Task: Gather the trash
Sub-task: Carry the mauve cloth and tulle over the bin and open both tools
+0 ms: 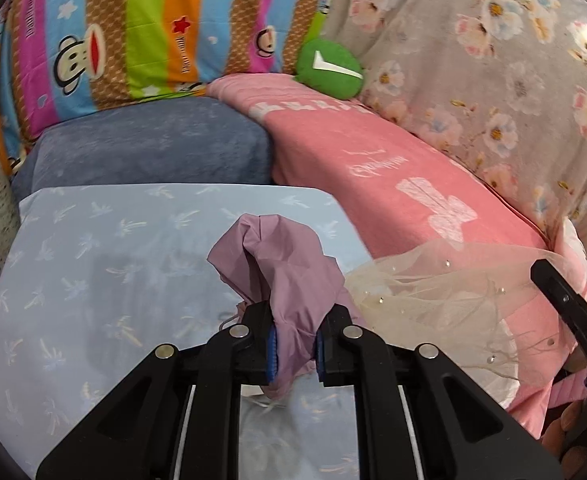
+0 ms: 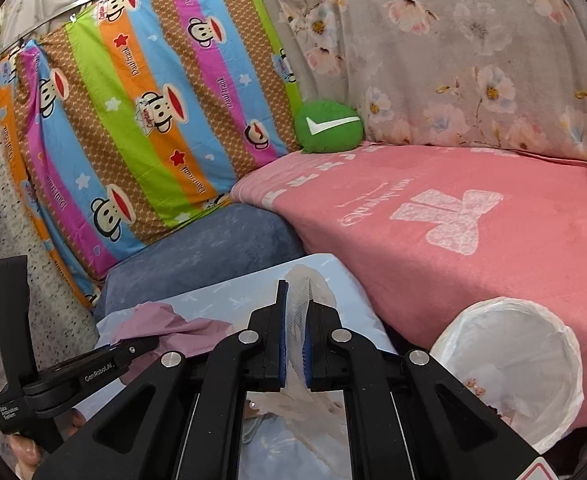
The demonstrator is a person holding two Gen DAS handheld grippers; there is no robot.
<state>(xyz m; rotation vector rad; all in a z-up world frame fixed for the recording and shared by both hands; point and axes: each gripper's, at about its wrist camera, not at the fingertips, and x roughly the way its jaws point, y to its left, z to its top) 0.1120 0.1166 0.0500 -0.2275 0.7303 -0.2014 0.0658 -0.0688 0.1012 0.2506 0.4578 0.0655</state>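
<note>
Left gripper [image 1: 295,354]: jaws grasping purple cloth [image 1: 289,272].
Right gripper [image 2: 294,354]: jaws grasping sheer netting [image 2: 299,292].
Lined bin [image 2: 509,364]: just right of right gripper, nearer it.

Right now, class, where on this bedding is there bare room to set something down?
Free: the pink blanket between the green cushion and white-lined bin; the pale blue pad's left side. Crowded: near both claws, with purple cloth and beaded mesh.

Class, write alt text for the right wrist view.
The right gripper pinches sheer white netting above a pale blue table. A white-lined bin sits lower right by a pink blanket; the left gripper holds purple cloth.
</note>
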